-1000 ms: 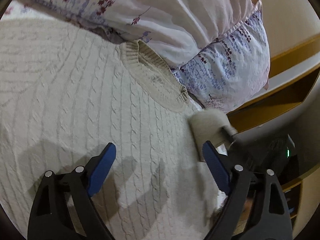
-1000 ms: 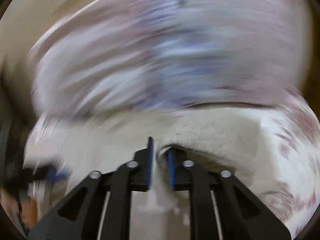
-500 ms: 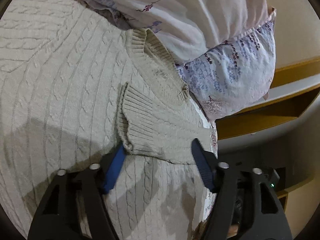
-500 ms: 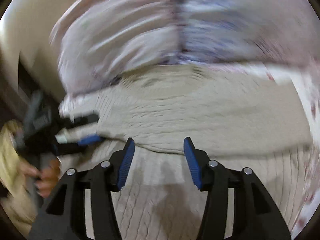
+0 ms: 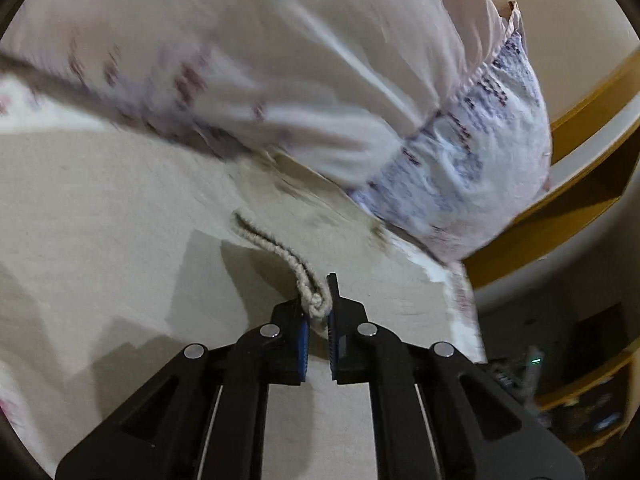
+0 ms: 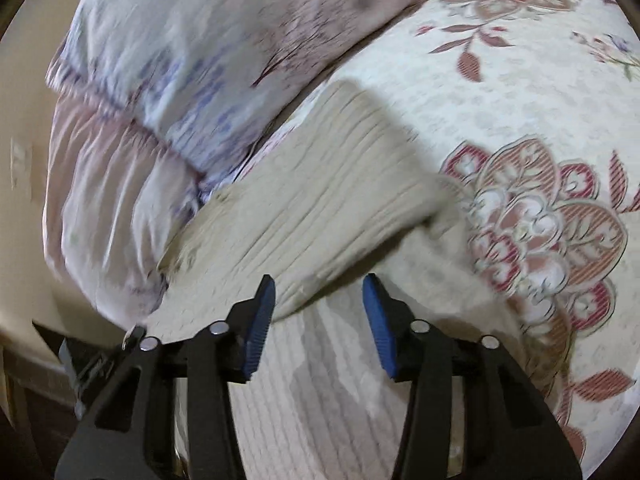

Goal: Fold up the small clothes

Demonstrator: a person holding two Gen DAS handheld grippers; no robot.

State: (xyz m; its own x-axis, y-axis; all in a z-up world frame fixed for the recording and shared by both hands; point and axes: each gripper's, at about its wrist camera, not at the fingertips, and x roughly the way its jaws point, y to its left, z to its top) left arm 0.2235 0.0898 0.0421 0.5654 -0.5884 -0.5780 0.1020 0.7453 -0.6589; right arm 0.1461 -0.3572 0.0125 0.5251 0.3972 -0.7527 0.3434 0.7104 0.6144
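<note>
A cream cable-knit sweater (image 5: 120, 208) lies flat on the bed, its neck toward the pillows. My left gripper (image 5: 318, 308) is shut on the ribbed cuff edge of the sweater's sleeve (image 5: 280, 250), which rises from the body into the jaws. In the right wrist view the sweater (image 6: 320, 400) lies under my right gripper (image 6: 318, 320), which is open and empty just above it. A sleeve (image 6: 328, 200) lies folded across the body ahead of its fingers.
Floral pillows (image 5: 320, 80) lie right behind the sweater's neck, and show in the right wrist view (image 6: 160, 80). A flowered quilt (image 6: 520, 120) covers the bed to the right. A wooden bed frame (image 5: 580, 152) and dark floor (image 5: 560, 340) lie off the bed's edge.
My left gripper has closed on the sleeve cuff it straddled half a second ago. My right gripper let go of the sleeve earlier, opened, and has swung toward the quilt side.
</note>
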